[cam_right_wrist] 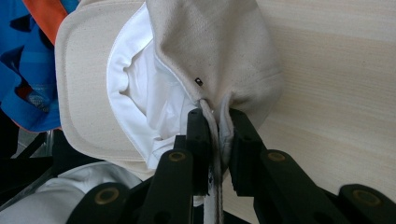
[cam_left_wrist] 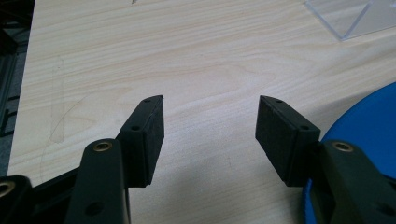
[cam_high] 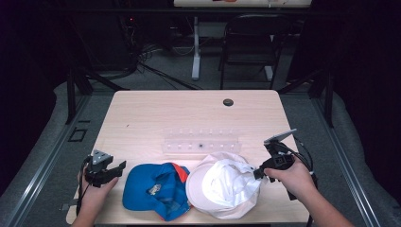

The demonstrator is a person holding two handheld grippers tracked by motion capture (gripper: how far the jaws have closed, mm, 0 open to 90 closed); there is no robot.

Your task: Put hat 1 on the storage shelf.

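A: What lies on the table (cam_high: 142,113)?

B: Two caps sit side by side near the front edge, touching. A blue cap (cam_high: 153,189) with an orange patch is on the left, a white cap (cam_high: 222,187) on the right. Behind them stands a clear rack (cam_high: 201,142), apart from both.

A: What is the right gripper (cam_high: 259,174) doing?

B: It grips the white cap (cam_right_wrist: 219,51) at its right edge. In the right gripper view its jaws are pressed together on a fold of cream fabric at the rim, and the fabric bunches above them. The white lining faces up, so the cap lies open side up.

A: And the left gripper (cam_high: 113,171)?

B: It is held at the table's front left corner, just left of the blue cap. In the left gripper view its jaws stand wide apart over bare wood with nothing between them. The blue cap (cam_left_wrist: 369,121) shows beside the right-hand jaw there; whether they touch I cannot tell.
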